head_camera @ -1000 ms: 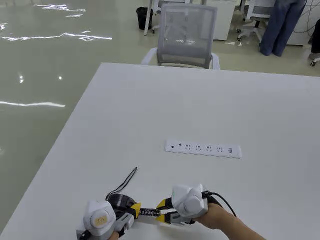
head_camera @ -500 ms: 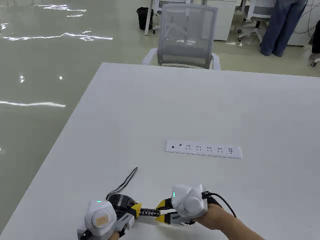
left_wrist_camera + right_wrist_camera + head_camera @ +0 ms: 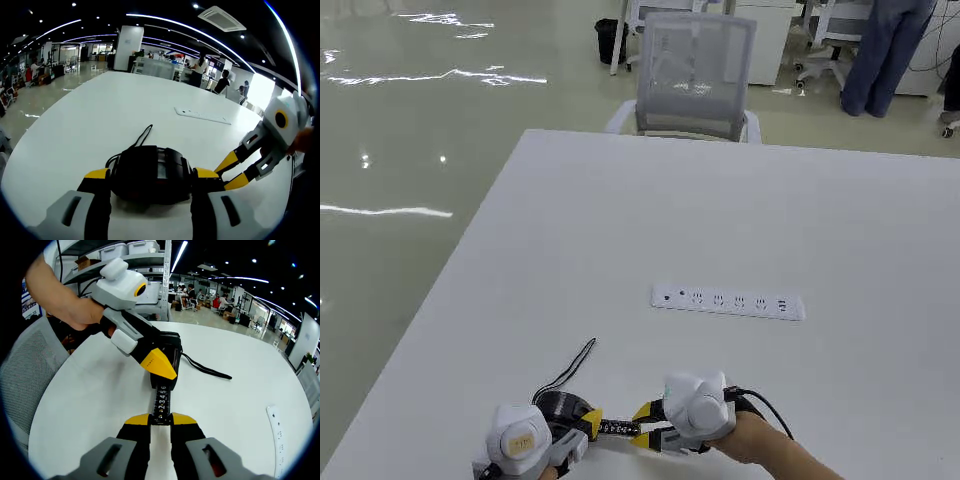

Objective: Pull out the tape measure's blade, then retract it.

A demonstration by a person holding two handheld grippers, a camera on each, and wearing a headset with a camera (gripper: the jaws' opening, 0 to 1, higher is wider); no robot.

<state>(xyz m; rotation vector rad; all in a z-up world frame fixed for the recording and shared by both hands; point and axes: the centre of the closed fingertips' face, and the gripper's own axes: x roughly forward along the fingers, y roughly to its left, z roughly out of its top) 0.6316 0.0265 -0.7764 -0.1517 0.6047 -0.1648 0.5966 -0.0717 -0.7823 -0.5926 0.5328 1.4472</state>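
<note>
The black tape measure case (image 3: 563, 407) (image 3: 150, 172) (image 3: 167, 359) lies near the table's front edge, its black wrist strap (image 3: 570, 365) trailing away. My left gripper (image 3: 578, 421) (image 3: 150, 175) is shut on the case, one yellow-tipped jaw on each side. A short length of black blade with white numbers (image 3: 618, 428) (image 3: 162, 402) runs out of the case. My right gripper (image 3: 642, 424) (image 3: 160, 419) is shut on the blade's free end. The right gripper (image 3: 230, 172) enters the left gripper view from the right.
A white power strip (image 3: 728, 300) (image 3: 202, 115) lies flat mid-table beyond the grippers. A grey mesh office chair (image 3: 693, 75) stands at the table's far edge. A person (image 3: 880, 50) stands at the back right. The table's left edge (image 3: 425, 310) is close by.
Both grippers keep their hold. The gap between them and the exposed blade length look about the same; the slight shift of the picture is the camera's.
</note>
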